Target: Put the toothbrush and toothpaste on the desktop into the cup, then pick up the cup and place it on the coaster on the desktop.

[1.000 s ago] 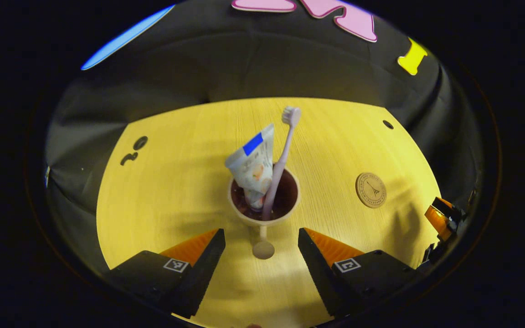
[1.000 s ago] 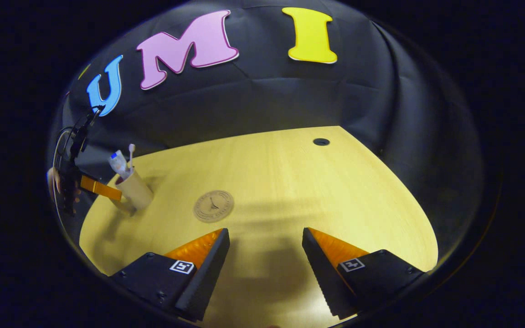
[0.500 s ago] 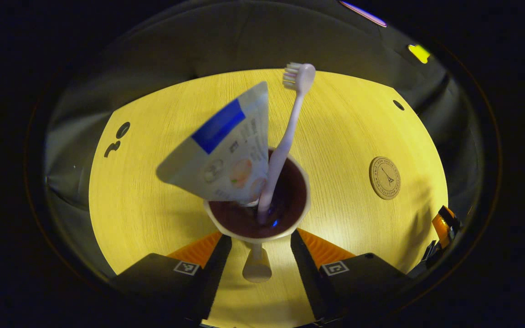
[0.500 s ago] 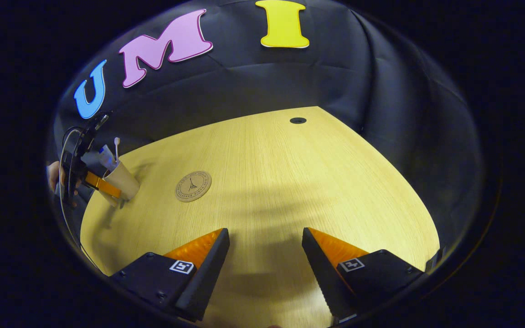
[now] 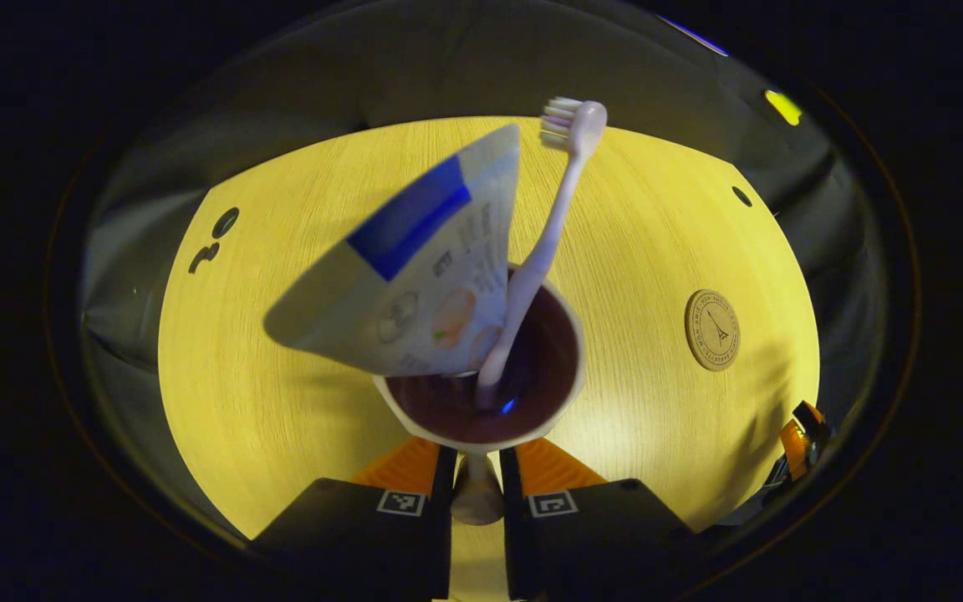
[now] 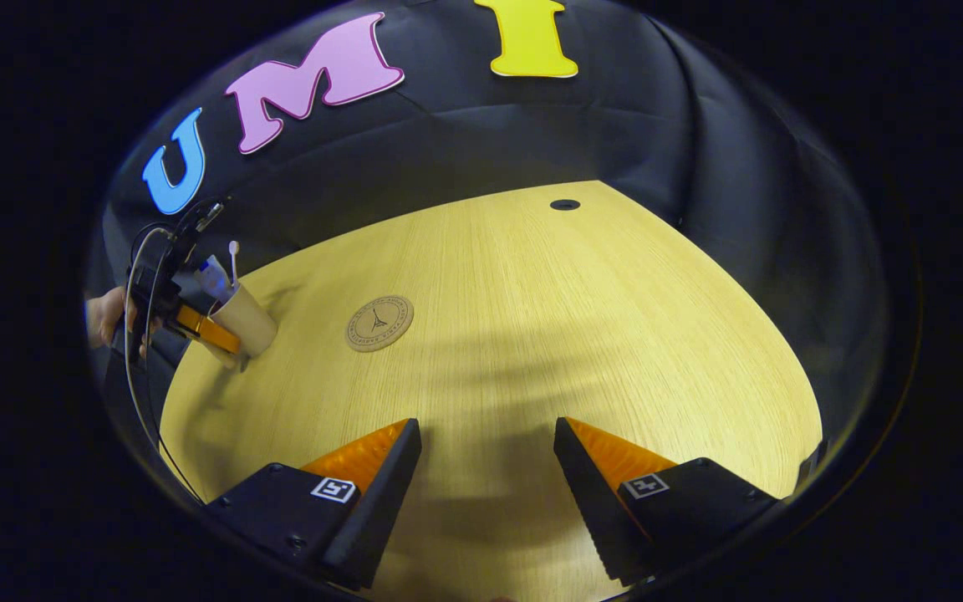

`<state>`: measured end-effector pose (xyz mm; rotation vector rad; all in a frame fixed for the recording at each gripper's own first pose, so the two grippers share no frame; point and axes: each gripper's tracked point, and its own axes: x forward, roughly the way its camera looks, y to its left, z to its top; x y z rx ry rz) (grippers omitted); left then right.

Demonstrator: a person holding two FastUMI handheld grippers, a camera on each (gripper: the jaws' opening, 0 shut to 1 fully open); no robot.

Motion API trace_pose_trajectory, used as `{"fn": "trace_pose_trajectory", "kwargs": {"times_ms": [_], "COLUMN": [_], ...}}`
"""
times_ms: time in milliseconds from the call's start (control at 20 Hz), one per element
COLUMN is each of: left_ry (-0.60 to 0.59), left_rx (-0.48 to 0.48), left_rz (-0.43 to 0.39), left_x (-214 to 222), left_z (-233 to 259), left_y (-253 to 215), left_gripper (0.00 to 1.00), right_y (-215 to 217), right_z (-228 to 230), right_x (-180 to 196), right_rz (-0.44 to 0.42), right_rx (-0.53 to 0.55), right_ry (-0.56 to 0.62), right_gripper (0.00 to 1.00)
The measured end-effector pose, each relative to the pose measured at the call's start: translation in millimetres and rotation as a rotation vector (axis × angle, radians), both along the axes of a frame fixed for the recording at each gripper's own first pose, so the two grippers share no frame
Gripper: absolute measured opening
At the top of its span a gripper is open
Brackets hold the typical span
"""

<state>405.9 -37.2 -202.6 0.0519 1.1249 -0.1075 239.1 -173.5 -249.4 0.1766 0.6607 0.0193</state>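
A beige cup (image 5: 572, 380) with a dark inside holds the white and blue toothpaste tube (image 5: 423, 284) and the pale pink toothbrush (image 5: 561, 192), both leaning out of it. My left gripper (image 5: 476, 468) is shut on the cup's handle (image 5: 476, 500), which points toward the camera. The round brown coaster (image 5: 712, 329) lies bare on the desktop to the right of the cup. In the right gripper view the cup (image 6: 249, 322) sits at the far left, the coaster (image 6: 379, 323) beside it. My right gripper (image 6: 487, 493) hovers open over bare desktop.
The yellow wooden desktop (image 6: 532, 334) has a small dark hole (image 6: 565, 205) near its far edge and dark cut-outs (image 5: 225, 222) at its left. A hand (image 6: 105, 318) holds the left gripper (image 6: 206, 330). The right gripper (image 5: 795, 439) shows at the lower right.
My left gripper moved in on the cup and its fingers went from wide apart to shut on the handle. The right gripper stayed open and shifted only slightly.
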Motion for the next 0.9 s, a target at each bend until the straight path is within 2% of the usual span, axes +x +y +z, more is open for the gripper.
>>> {"fn": "trace_pose_trajectory", "kwargs": {"times_ms": [250,450,900], "left_ry": [-0.012,-0.029,-0.054], "left_rx": [-0.007,-0.018,-0.015], "left_rz": [-0.017,-0.029,-0.163], "left_x": [-0.7,-2.5,2.0], "left_z": [1.1,8.1,33.4], "left_y": [-2.2,-9.4,-73.0], "left_gripper": [0.24,0.23,0.23], "right_y": [-9.8,-21.6,-41.8], "right_z": [4.1,11.7,18.7], "right_x": [-3.7,1.2,-9.7], "right_rz": [-0.014,-0.02,-0.062], "right_rx": [-0.008,-0.024,-0.028], "right_ry": [-0.003,-0.018,-0.029], "right_gripper": [0.99,0.99,0.98]}}
